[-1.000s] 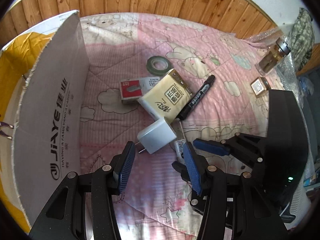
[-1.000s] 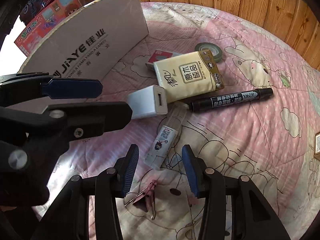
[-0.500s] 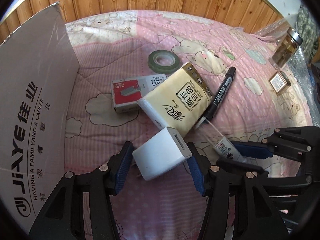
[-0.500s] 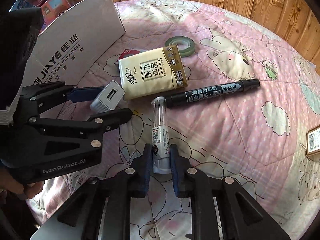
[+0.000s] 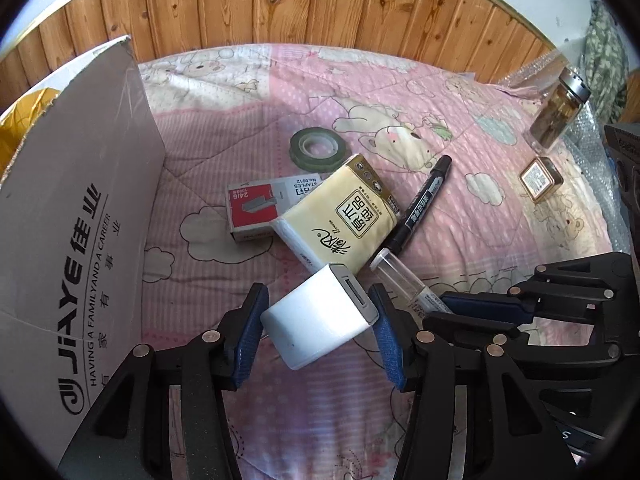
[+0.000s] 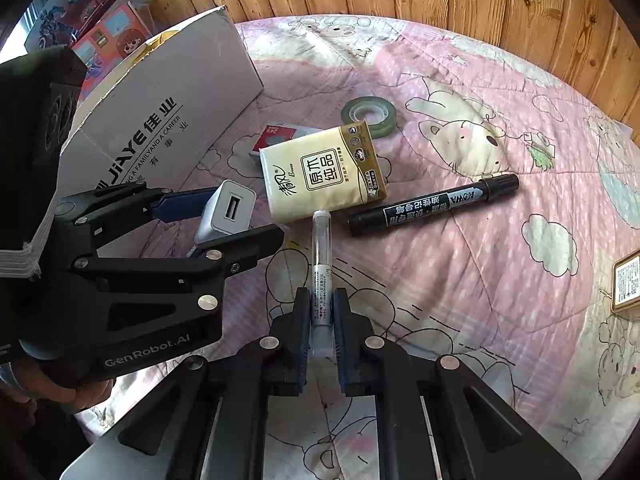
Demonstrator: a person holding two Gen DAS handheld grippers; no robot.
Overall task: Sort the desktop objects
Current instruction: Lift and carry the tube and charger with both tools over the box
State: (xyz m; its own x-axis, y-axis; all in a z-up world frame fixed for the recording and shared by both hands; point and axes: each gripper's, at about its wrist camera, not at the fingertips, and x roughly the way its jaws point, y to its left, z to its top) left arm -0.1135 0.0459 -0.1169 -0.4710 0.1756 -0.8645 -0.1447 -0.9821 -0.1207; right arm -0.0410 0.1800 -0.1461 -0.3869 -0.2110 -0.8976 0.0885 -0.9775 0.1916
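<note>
on a pink cartoon quilt (image 5: 240, 128), a grey cardboard box (image 5: 76, 220) stands at left, the left gripper (image 5: 318, 320) clamps a white usb charger (image 5: 320, 326) near a tissue pack (image 5: 344, 216), and the right gripper (image 6: 322, 320) at right pinches a clear-capped tube (image 6: 322, 264) beside a black marker (image 6: 434, 204).

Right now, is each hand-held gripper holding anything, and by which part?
The left hand-held gripper clamps the white USB charger across its side faces. The right hand-held gripper pinches the clear-capped tube at its labelled lower end.
</note>
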